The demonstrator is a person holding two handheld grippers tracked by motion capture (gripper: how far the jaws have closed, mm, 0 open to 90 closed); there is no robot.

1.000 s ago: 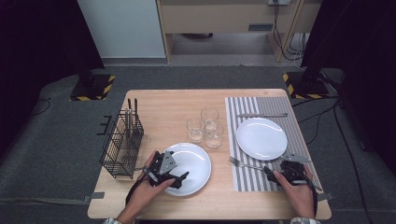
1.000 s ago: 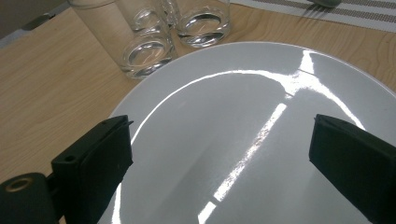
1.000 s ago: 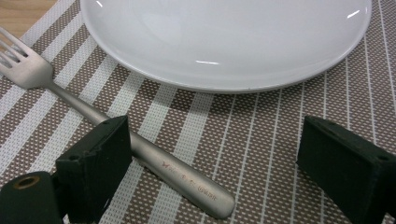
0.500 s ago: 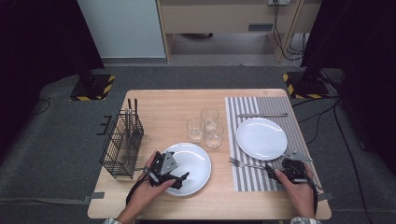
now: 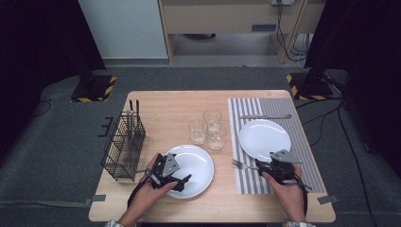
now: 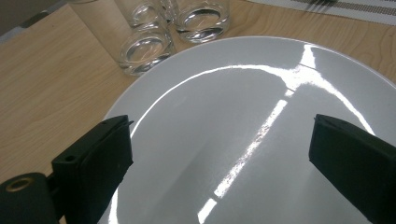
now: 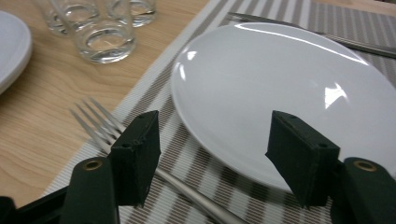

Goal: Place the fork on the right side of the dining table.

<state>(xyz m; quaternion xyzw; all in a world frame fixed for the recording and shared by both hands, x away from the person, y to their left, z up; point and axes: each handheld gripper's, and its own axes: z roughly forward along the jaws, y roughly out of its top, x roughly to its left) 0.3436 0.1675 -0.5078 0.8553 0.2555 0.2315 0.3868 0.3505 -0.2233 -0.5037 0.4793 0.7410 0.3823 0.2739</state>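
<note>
Jaws black, blocky; fork slim steel

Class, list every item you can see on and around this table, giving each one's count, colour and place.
Table: one, light wood, centre.
Placemat: one, grey striped, right side of the table.
Plates: two, white; one on the placemat, one on bare wood at front left.
Glasses: three, clear, clustered mid-table.
Fork: one, silver, on the placemat's front left edge.
Knife: one, silver, behind the right plate.
Rack: one, black wire, left edge.
Left gripper: black, open over the left plate.
Right gripper: black, open, by the fork.
</note>
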